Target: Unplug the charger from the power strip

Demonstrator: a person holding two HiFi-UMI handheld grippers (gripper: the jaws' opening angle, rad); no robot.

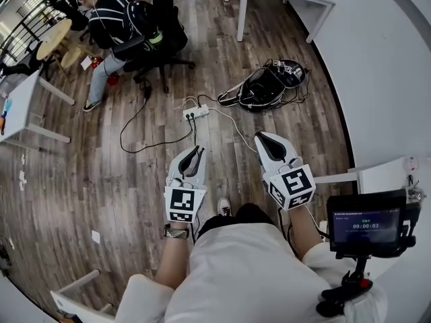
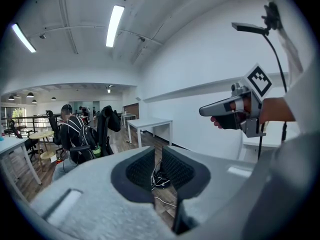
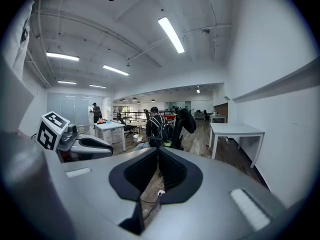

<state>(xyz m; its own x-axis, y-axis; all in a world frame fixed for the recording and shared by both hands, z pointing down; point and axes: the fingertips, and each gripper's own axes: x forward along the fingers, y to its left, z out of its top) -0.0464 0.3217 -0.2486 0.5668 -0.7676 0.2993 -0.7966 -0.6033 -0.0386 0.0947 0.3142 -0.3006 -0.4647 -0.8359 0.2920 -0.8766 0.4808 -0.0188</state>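
Ahead of both grippers, on the floor (image 1: 135, 180), well apart from them: strip (image 1: 196, 112), with charger (image 1: 190, 116) plugged in (a small dark shape from here). Left gripper (image 1: 195, 149) parted by a narrow slit, empty. Right gripper (image 1: 260, 138) closed tight, empty. Strip nearer the left one.

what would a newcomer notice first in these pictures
The head view's lower middle is filled by the left gripper and right gripper, held out side by side and empty. Just beyond them a white power strip lies on the wood floor with cables running off it. A black bag sits to its right, and a person sits in a chair at upper left.
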